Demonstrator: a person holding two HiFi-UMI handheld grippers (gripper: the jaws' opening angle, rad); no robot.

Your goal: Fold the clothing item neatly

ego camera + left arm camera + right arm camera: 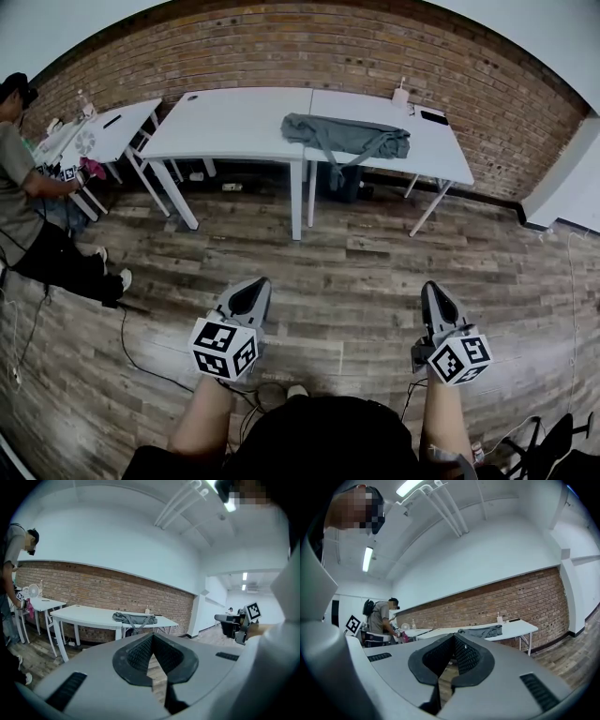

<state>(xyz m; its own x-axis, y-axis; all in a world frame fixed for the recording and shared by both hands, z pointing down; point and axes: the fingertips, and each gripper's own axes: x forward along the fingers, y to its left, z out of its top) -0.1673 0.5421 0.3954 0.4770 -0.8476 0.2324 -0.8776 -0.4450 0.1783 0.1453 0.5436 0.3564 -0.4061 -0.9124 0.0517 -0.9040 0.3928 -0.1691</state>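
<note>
A crumpled grey garment point(345, 136) lies on the white table point(234, 127) by the brick wall, a sleeve hanging over the front edge. It also shows far ahead as the grey garment point(134, 618) in the left gripper view and the grey garment point(482, 631) in the right gripper view. My left gripper point(249, 296) and right gripper point(437, 300) hang over the wooden floor, well short of the table. Both are shut with nothing between the jaws.
A person point(26, 202) stands at a second white table point(98, 131) at the left, which carries small items. A phone point(433, 117) and a small bottle point(400, 93) rest on the garment table's right end. Cables point(141, 361) trail over the floor near my feet.
</note>
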